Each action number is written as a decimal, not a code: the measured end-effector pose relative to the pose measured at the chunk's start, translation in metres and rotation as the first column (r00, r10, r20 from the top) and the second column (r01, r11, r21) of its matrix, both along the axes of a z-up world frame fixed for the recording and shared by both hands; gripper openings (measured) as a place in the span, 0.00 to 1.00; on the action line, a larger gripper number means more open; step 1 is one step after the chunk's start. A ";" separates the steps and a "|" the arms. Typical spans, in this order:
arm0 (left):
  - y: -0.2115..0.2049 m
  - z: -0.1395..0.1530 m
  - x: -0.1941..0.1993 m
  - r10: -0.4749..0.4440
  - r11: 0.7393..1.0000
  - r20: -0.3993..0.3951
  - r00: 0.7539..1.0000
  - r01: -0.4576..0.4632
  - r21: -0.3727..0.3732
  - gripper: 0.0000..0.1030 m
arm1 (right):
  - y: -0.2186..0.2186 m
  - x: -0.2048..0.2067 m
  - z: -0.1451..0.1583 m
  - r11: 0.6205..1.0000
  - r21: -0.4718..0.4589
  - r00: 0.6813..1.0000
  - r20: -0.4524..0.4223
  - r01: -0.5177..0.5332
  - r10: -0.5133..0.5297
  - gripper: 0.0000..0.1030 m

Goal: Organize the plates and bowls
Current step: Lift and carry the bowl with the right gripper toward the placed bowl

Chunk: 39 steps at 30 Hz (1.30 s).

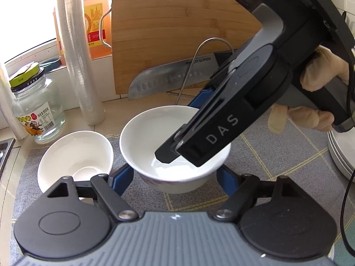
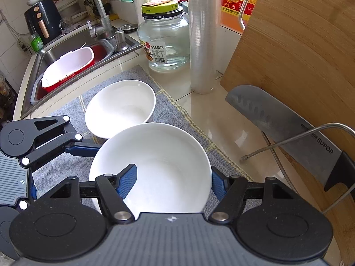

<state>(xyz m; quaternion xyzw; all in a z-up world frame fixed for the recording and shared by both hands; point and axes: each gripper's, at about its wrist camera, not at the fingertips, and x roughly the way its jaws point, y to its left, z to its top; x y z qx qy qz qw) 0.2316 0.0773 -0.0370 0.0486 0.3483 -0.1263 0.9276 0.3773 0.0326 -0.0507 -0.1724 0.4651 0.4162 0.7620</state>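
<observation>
A white bowl (image 1: 155, 133) (image 2: 168, 168) sits on the grey mat, with a second white bowl (image 1: 75, 155) (image 2: 121, 106) beside it on its left. My left gripper (image 1: 175, 177) is open, its blue fingers (image 1: 121, 178) on either side of the near bowl's outer wall. My right gripper (image 2: 174, 181) reaches in from the right; one blue finger (image 2: 127, 180) is inside the bowl and the other outside its rim. Whether it pinches the rim is unclear. A stack of white plates (image 1: 339, 153) lies at the right edge.
A bamboo cutting board (image 1: 168, 28) leans at the back with a cleaver (image 1: 168, 77) and a wire stand (image 1: 199, 66). A glass jar (image 2: 164, 37), film rolls (image 2: 202, 35), a cooking-wine bottle (image 2: 235, 2) and a sink (image 2: 73, 53) with a tub stand around.
</observation>
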 end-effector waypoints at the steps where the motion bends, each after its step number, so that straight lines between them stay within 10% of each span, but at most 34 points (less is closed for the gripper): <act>1: -0.001 0.002 -0.003 -0.004 1.000 0.000 1.000 0.004 0.001 0.79 | -0.002 -0.003 0.002 1.000 0.004 1.000 -0.002 0.003 -0.003 0.72; 39: -0.017 0.039 -0.095 -0.162 0.986 0.004 0.987 0.162 0.029 0.79 | -0.042 -0.120 0.051 0.996 0.040 0.996 0.043 0.077 -0.079 0.72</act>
